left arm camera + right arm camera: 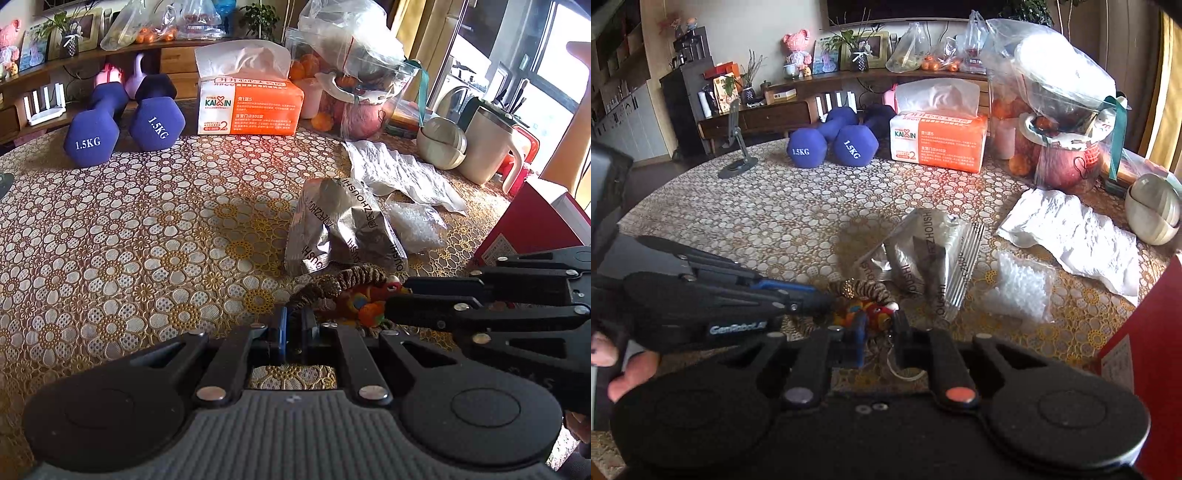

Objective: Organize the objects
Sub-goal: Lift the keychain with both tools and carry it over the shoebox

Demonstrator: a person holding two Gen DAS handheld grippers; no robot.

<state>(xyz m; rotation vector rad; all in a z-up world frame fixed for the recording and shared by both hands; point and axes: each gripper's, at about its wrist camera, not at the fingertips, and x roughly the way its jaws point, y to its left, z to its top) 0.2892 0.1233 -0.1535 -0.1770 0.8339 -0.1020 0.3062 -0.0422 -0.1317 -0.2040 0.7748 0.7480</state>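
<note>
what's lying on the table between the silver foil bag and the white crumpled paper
A small clear bubble-wrap pouch lies between the silver foil bag and crumpled paper, clearest in the right wrist view.

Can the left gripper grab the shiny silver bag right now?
Probably not yet. The left gripper has its jaws closed on the braided cord of the colourful charm, though the silver bag lies just beyond, unobstructed.

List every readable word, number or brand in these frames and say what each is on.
"1.5KG": each purple dumbbell.
"KAIXIN" and "2": orange tissue pack; its small print is unreadable.
"ZHOUSHI", partly creased: silver foil bag.
"GenRobot.AI": left gripper.
Red box label: too small.
</note>
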